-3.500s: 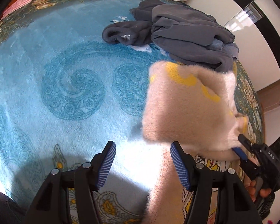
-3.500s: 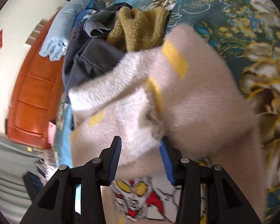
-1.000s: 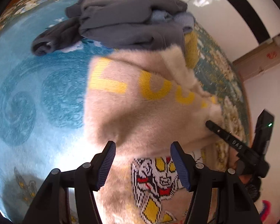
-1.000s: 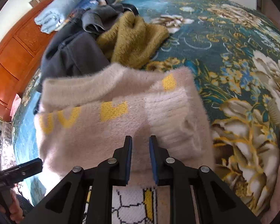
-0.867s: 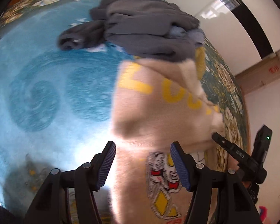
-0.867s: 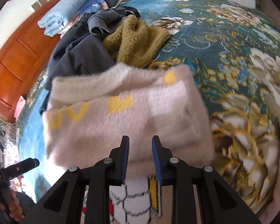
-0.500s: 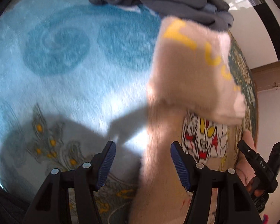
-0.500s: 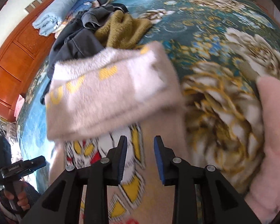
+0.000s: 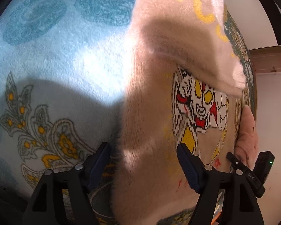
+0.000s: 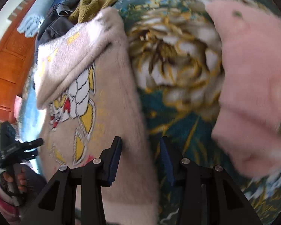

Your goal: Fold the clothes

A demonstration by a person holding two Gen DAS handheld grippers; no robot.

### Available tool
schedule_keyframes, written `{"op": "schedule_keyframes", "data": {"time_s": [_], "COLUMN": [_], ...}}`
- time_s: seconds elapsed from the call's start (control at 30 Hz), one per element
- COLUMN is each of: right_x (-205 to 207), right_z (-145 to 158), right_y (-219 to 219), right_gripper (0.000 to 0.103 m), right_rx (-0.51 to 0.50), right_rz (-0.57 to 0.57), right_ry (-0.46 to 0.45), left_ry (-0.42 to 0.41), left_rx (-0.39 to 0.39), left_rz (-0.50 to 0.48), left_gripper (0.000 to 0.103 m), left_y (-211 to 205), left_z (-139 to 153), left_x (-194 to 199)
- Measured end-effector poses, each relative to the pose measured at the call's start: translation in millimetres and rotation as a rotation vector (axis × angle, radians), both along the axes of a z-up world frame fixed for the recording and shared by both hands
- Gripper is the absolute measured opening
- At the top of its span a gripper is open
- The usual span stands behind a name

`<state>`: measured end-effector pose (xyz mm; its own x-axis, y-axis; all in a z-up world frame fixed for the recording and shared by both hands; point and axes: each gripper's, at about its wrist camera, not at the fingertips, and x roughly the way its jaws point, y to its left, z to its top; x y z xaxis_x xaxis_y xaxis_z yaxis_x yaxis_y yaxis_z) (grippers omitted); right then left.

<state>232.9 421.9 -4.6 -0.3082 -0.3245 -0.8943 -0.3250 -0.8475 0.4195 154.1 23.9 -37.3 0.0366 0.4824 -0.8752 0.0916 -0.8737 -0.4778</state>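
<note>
We see the fuzzy beige sweater (image 9: 149, 112) lying on the patterned blanket (image 9: 52, 60), its far end folded back toward us so that a flap with yellow letters (image 9: 204, 16) covers the upper part of the knitted cartoon figure (image 9: 196, 106) in white, red, yellow and black. In the right wrist view the same sweater (image 10: 103, 112) runs up the left half of the picture, with its folded flap at the far end. Our left gripper (image 9: 143, 164) stands spread wide, its blue-padded fingers on either side of the sweater's near left part and clasping nothing. Our right gripper (image 10: 140, 159) is likewise parted, with the sweater's right edge running between its fingers, though we cannot tell whether the pads touch the cloth. In the left wrist view the other gripper's black tip shows at the lower right, just beside a pink garment (image 9: 247, 131). That pink garment (image 10: 252, 75) lies blurred on the flowered part of the blanket, to the right of the sweater. Beyond the sweater sits a heap of grey, mustard and light blue clothes (image 10: 75, 11), and past it an orange wooden cabinet (image 10: 7, 65).
</note>
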Motion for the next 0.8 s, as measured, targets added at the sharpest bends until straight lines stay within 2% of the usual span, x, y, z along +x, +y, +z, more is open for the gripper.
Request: {"op": "schedule_keyframes", "data": {"time_s": [0.23,0.4,0.47,0.57,0.63,0.7,0.73,0.77,0.8], "right_x": [21.2,32.4,36.5,42.5,47.7,53.3,54.0,54.1,54.3], "right_z": [-4.9,-4.8,-5.3,-6.4,-8.2,-9.1,-6.7,-3.4,2.7], "right_y": [4.7,3.8,4.0,3.5,2.3,2.8,2.2,1.4,3.0], "right_gripper": [0.044,0.044,0.043,0.036,0.022,0.013,0.011,0.011,0.01], "right_rx": [-0.143,-0.189,-0.209,-0.238,-0.26,-0.297,-0.309,-0.317,-0.339], "right_rz": [-0.005,-0.006,-0.007,-0.006,-0.007,-0.021,-0.023,-0.024,-0.031], "right_ry": [0.004,0.009,0.006,-0.002,-0.018,-0.033,-0.03,-0.023,-0.001], "left_ry": [-0.1,-0.14,-0.144,-0.15,-0.151,-0.148,-0.139,-0.127,-0.116], "left_rx": [0.016,0.003,-0.018,-0.064,-0.082,-0.072,-0.067,-0.065,-0.057], "left_rz": [-0.053,-0.065,-0.085,-0.137,-0.157,-0.158,-0.152,-0.144,-0.129], "left_gripper": [0.075,0.072,0.062,0.047,0.044,0.036,0.03,0.02,0.016], "left_y": [4.3,3.8,6.1,13.5,16.7,16.5,15.3,13.9,12.0], "left_z": [-5.0,-1.8,1.4,5.5,9.1,14.2,17.8,21.6,25.8], "left_x": [11.5,20.8,24.1,31.3,35.7,39.8,40.9,41.6,41.8]}}
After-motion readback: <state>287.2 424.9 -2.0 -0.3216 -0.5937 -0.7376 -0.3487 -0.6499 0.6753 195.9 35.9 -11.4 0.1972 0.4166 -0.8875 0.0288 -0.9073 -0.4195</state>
